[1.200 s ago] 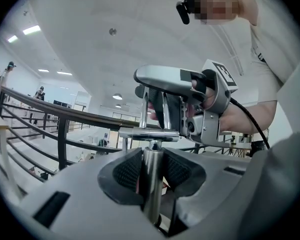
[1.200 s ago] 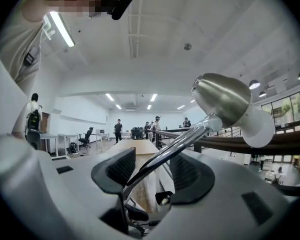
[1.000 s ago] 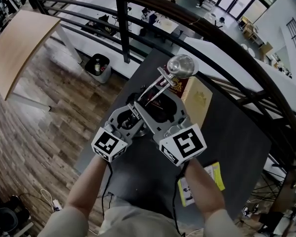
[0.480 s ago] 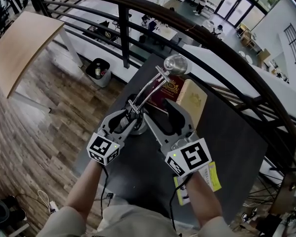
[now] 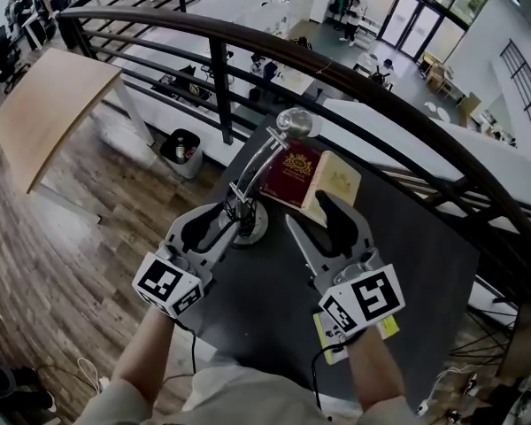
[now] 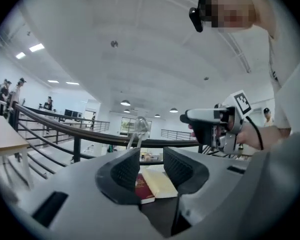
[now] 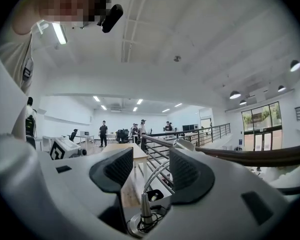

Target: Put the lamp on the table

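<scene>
The lamp stands upright on the dark table point(image 5: 407, 255), with its round base point(image 5: 250, 226) near the left edge. Its curved chrome stem rises to the shiny head point(image 5: 294, 122). My left gripper point(image 5: 219, 222) is just left of the base and my right gripper point(image 5: 314, 215) is to its right. Both have just been opening, hold nothing and stand clear of the lamp. In the right gripper view the open gripper point(image 7: 151, 170) frames the base point(image 7: 142, 224) farther ahead. The left gripper point(image 6: 151, 166) looks over two books, with the lamp head point(image 6: 140, 126) beyond.
A red book point(image 5: 288, 173) and a tan book point(image 5: 332, 189) lie behind the lamp. A yellow card point(image 5: 385, 324) lies near the front edge. A black railing point(image 5: 221, 69) curves behind the table, above a lower floor. A bin point(image 5: 181, 149) and a wooden table point(image 5: 44, 104) stand at the left.
Both grippers were close around the lamp's base and stem. They have let go, opened and drawn back and apart. The lamp stays standing on the table.
</scene>
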`<action>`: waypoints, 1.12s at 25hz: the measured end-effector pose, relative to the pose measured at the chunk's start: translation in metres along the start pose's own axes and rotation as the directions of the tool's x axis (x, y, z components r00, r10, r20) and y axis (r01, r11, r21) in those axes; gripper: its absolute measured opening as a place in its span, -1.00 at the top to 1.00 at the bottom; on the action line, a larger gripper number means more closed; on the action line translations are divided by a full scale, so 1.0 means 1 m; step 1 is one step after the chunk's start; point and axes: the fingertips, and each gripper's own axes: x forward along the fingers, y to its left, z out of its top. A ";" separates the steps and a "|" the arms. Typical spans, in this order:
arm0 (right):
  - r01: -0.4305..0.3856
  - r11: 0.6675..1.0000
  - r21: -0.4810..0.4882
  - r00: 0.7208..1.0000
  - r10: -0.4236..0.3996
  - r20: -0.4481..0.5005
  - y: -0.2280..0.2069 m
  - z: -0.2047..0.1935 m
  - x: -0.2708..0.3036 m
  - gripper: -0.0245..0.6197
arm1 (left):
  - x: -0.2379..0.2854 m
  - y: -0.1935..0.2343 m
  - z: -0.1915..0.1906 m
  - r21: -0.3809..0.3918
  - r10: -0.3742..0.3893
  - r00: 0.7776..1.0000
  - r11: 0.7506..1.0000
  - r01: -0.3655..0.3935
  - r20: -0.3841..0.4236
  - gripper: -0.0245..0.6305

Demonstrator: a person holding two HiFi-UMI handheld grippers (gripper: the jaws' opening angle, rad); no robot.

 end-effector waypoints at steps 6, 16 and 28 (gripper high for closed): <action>0.058 0.997 -0.041 0.998 -0.058 0.005 0.000 0.026 -0.055 0.26 | -0.008 -0.069 0.066 0.039 -0.137 0.988 0.990 0.134 0.075 0.49; 0.192 0.981 -0.016 0.981 -0.192 0.028 -0.002 0.043 -0.156 0.48 | 0.001 -0.161 0.078 0.106 -0.280 0.957 0.957 0.272 0.075 0.54; 0.288 0.946 0.146 0.956 -0.292 0.004 0.016 0.018 -0.226 0.86 | -0.003 -0.234 0.067 0.117 -0.438 0.893 0.897 0.426 0.109 0.76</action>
